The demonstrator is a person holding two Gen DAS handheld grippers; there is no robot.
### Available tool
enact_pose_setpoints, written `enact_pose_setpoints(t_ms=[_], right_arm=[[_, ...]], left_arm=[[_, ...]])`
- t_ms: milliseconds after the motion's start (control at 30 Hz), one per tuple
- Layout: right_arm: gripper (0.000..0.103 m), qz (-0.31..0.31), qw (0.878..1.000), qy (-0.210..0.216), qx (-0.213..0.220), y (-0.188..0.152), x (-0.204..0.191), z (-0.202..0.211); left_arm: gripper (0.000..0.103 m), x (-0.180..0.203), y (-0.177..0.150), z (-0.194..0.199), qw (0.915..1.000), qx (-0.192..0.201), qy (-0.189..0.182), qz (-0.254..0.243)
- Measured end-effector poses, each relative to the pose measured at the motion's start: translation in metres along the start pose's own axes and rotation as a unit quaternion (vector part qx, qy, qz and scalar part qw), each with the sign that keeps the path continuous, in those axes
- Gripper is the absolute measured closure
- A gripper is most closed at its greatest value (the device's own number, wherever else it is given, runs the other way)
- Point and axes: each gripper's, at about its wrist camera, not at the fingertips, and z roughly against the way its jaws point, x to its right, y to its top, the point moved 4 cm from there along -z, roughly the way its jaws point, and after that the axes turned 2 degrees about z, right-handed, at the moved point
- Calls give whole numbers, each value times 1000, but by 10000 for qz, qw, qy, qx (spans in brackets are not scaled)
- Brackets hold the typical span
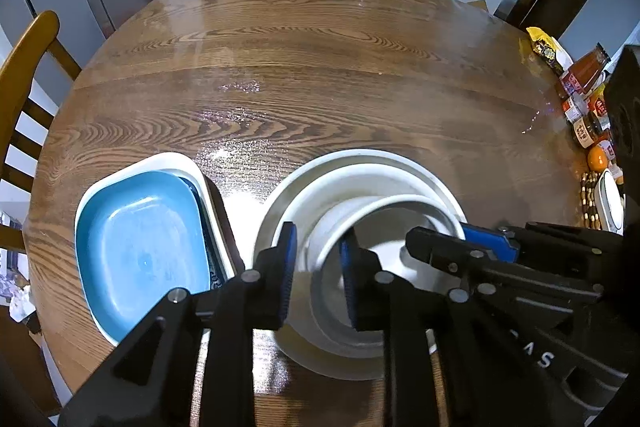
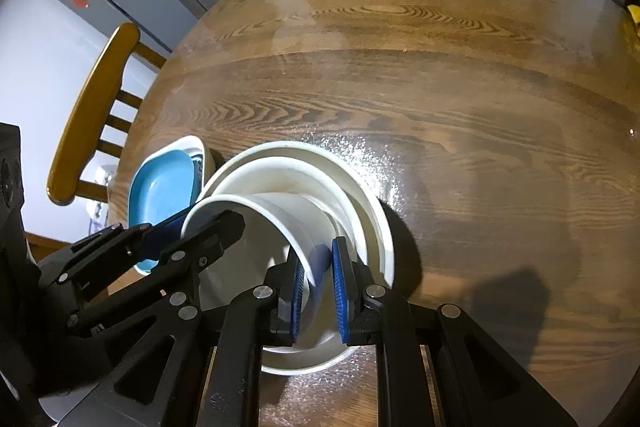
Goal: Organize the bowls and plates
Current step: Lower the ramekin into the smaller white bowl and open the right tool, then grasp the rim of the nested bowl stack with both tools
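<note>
On the round wooden counter [image 1: 320, 39], ringed by chairs, blue dishes [image 1: 140, 247] sit nested left of stacked white bowls [image 1: 360, 167], where the left gripper [image 1: 318, 279] straddles the top bowl [image 2: 256, 223] with jaws slightly spread while the right gripper [image 2: 318, 301] pinches its rim; only the left view shows jars [image 1: 588, 107] at the counter's right edge.

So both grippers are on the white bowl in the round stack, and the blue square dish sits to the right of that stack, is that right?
Not quite: the blue square dish sits to the left of the round stack, as the left wrist view shows. Both the left gripper and right gripper are at the white bowl.
</note>
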Motion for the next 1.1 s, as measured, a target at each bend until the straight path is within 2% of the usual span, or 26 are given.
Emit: enact_pose_setpoints(t_ms=[67,133,233,267,333,367,400,467,633,767,933,967,1033,1100], right_arm=[[87,-107,9999,58,-5,1,3,2],[87,-175,9998,91,73,3,4,7],[87,-184,9994,130,274,7,4,22],[83,-165,9991,126,356,8,3,27],[68,-140,9988,0,477,10,4,35],[58,-95,9982,-108,580,9,4,40],[53,-46,9978,-169,644,9,4,43],[53,13,9970,-293,717,6,6,46],[53,-95,9973,-301,666,0,15,45],[53,-277,9976,-198,600,-7,26,42],[53,-387,9976,-147,555,-13,35,38],[53,-410,9976,-79,552,-13,37,37],[53,-457,9976,-17,518,-14,39,34],[54,-482,9976,1,496,-15,41,30]], left_arm=[[75,-1,1,1,10000,1,-49,45],[61,-2,3,9,10000,92,35,15],[51,-4,8,23,9996,275,-5,35],[49,-5,9,26,9995,322,7,45],[40,-11,10,34,9991,407,27,113],[39,-14,10,37,9990,429,16,142],[37,-17,9,39,9988,457,36,168],[37,-24,8,43,9985,494,130,210],[37,-39,1,40,9984,358,230,380],[37,-52,-4,34,9975,111,-15,693],[39,-58,-6,32,9964,10,-31,849],[41,-59,-7,32,9962,-5,-45,873],[53,-56,-7,29,9958,-60,-97,908],[57,-57,-7,26,9958,-93,-107,910]])
